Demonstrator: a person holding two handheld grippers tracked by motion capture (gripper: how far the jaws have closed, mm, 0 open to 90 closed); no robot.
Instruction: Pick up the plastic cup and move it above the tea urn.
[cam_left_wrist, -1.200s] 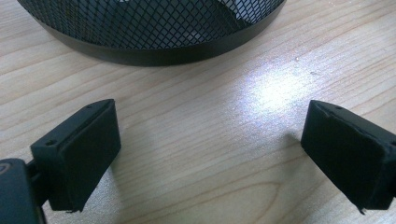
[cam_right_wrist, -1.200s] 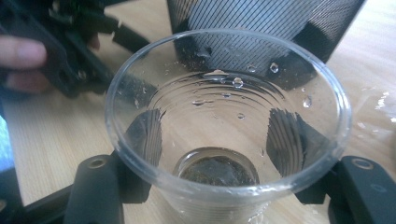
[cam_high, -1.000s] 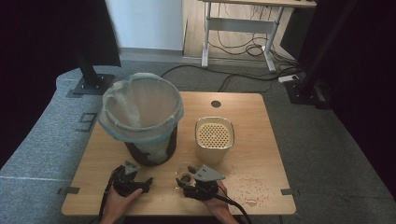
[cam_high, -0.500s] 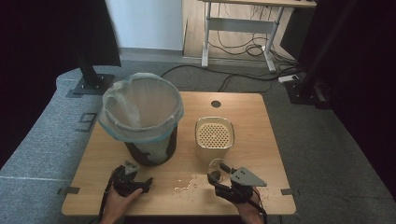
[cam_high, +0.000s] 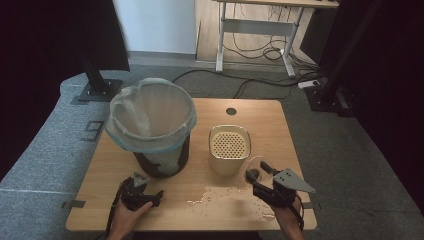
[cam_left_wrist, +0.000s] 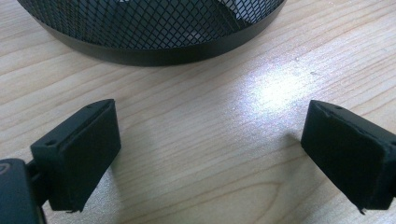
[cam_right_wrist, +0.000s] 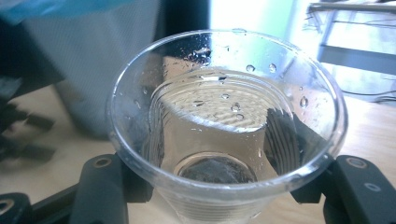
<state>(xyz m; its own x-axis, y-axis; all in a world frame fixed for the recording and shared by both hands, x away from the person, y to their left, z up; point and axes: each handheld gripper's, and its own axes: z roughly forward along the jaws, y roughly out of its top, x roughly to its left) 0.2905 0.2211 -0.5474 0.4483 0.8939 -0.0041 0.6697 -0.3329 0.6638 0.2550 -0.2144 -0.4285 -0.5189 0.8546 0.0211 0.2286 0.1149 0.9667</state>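
My right gripper (cam_high: 258, 173) is at the table's front right, shut on a clear plastic cup (cam_high: 255, 166). In the right gripper view the cup (cam_right_wrist: 224, 116) stands upright between the jaws of that gripper (cam_right_wrist: 226, 189), with water drops on its inner wall. My left gripper (cam_high: 141, 190) rests at the front left, just before a black mesh bin (cam_high: 160, 159) lined with a pale plastic bag (cam_high: 150, 117). In the left gripper view that gripper (cam_left_wrist: 210, 149) is open over bare wood, with nothing between its jaws and the bin's base (cam_left_wrist: 149, 28) close ahead.
A cream box with a perforated top (cam_high: 229, 148) stands mid-table, just left of the cup. A pale spill (cam_high: 215, 195) spreads over the wooden table (cam_high: 250, 117) between the two grippers. A round cable hole (cam_high: 231, 111) lies near the far edge.
My right gripper has moved from the front centre to the front right, carrying the cup. The left gripper has stayed put.
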